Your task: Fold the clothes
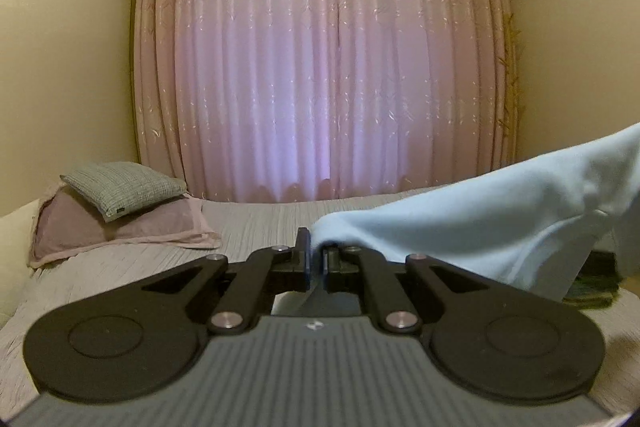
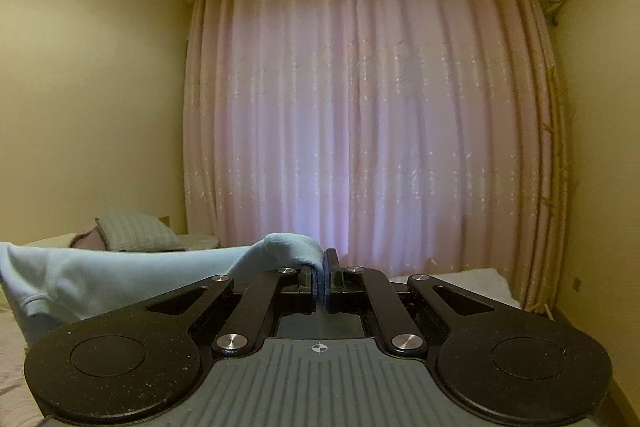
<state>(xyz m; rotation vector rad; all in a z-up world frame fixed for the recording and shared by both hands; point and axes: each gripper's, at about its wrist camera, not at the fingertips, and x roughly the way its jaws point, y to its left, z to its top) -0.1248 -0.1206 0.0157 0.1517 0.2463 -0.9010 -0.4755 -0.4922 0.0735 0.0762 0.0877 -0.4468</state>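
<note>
A light blue garment (image 1: 480, 223) hangs in the air between my two grippers, above the bed. My left gripper (image 1: 318, 259) is shut on one edge of it, and the cloth stretches away to the right and upward. In the right wrist view the same light blue garment (image 2: 120, 279) runs off to the left, with a sleeve cuff drooping at the far left. My right gripper (image 2: 322, 283) is shut on a bunched fold of it that bulges over the left finger.
A bed (image 1: 248, 223) with a pale ribbed cover lies below. A grey pillow (image 1: 124, 191) rests on a mauve pillow (image 1: 108, 231) at its far left. Pink curtains (image 1: 324, 67) fill the back wall. Dark folded cloth (image 1: 596, 283) lies at the right.
</note>
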